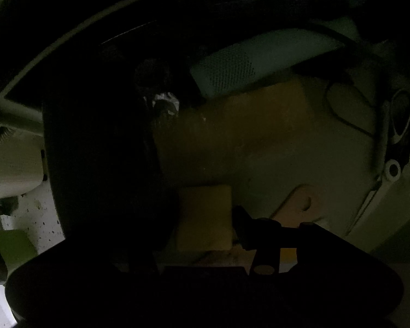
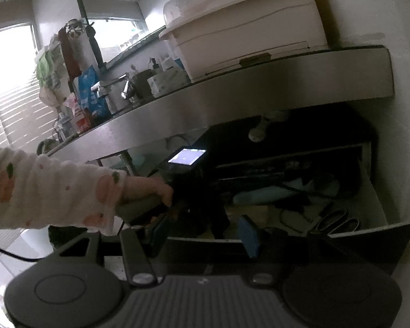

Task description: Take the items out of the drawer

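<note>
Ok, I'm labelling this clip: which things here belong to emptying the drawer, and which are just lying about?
Job: drawer, scissors, blue case, cable.
Lying about: white tub, tap, boxes, blue packet, all on the counter.

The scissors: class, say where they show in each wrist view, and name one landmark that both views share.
Left wrist view: the scissors lie at the far right edge, handles uppermost, on the pale drawer floor.
Right wrist view: the scissors lie at the lower right, in the drawer's near right corner.
Shared landmark: the long pale blue case lying farther back in the drawer.
</note>
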A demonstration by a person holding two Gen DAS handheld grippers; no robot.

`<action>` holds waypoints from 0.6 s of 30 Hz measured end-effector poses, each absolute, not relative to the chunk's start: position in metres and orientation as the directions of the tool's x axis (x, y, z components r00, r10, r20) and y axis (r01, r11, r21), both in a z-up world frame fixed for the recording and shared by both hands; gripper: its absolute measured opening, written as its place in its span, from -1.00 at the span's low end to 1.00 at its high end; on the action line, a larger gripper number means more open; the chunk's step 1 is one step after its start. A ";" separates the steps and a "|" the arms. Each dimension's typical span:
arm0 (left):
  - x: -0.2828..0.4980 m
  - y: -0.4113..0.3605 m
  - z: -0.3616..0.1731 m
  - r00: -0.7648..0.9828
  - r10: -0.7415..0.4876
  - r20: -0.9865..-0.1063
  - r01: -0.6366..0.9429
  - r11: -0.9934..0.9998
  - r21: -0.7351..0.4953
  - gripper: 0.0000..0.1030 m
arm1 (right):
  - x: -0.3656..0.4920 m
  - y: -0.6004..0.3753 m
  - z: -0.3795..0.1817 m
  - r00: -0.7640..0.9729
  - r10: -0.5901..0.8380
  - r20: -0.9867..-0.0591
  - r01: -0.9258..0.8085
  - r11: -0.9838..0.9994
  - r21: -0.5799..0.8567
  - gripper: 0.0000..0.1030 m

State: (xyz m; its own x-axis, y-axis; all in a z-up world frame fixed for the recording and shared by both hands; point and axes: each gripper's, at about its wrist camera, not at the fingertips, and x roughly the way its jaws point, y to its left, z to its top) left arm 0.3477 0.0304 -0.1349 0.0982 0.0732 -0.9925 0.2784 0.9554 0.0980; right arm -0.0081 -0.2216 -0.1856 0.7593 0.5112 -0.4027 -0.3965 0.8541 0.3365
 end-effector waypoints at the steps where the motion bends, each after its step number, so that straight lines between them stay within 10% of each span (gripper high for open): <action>1: 0.349 0.030 -0.132 0.099 0.078 -0.992 0.284 0.953 0.103 -0.10 | -0.007 -0.220 -0.184 0.761 0.505 -0.408 -0.395 0.859 0.325 0.09; 18: 0.379 0.042 -0.073 0.100 0.087 -0.991 0.305 0.946 0.113 -0.07 | 0.002 -0.211 -0.177 0.752 0.512 -0.416 -0.405 0.856 0.321 0.09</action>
